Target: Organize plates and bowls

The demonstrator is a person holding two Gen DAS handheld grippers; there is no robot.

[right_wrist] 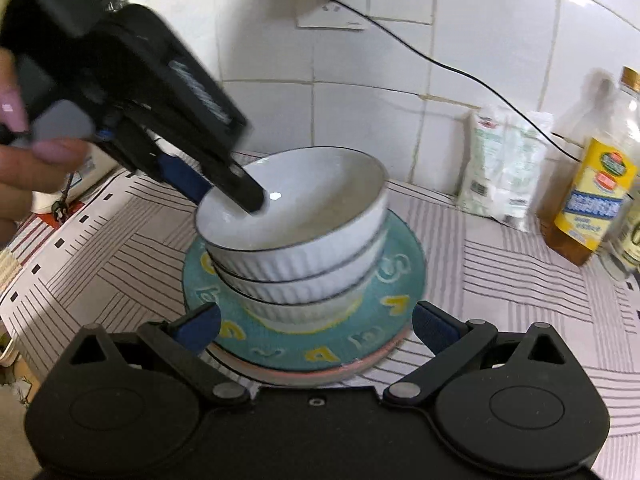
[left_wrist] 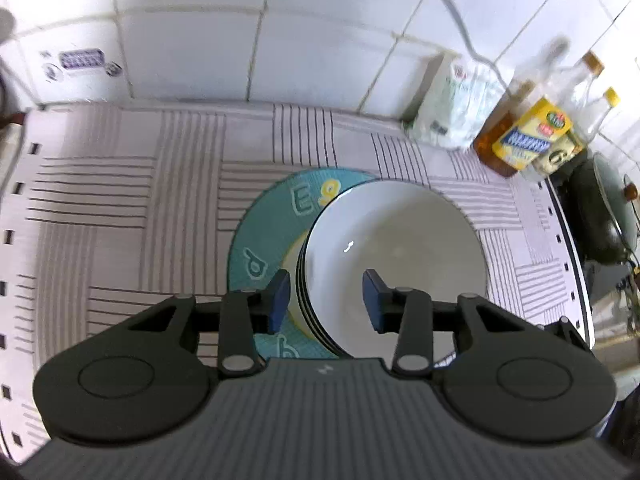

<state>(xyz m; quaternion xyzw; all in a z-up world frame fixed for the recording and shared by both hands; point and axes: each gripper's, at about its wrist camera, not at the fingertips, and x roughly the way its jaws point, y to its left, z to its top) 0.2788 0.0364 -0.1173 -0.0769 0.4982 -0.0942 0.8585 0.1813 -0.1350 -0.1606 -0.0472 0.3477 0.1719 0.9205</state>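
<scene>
Three white ribbed bowls (right_wrist: pixel 304 240) with dark rims are stacked on a teal plate (right_wrist: pixel 380 308) with letters, which lies on a pink plate (right_wrist: pixel 360 366). In the left wrist view the top bowl (left_wrist: pixel 400 248) sits on the teal plate (left_wrist: pixel 268 232). My left gripper (left_wrist: pixel 326 300) is open, its jaws straddling the top bowl's near rim, one finger inside and one outside; it also shows in the right wrist view (right_wrist: pixel 224 196). My right gripper (right_wrist: pixel 316 330) is open and empty, low in front of the plates' near edge.
The counter has a striped cloth (left_wrist: pixel 120 208). At the back right stand a white bag (right_wrist: pixel 500 172), an oil bottle with a yellow label (right_wrist: pixel 592 200) and other bottles (left_wrist: pixel 580 80). A pot (left_wrist: pixel 600 216) sits at the far right. A tiled wall with a socket and cable (right_wrist: pixel 332 4) is behind.
</scene>
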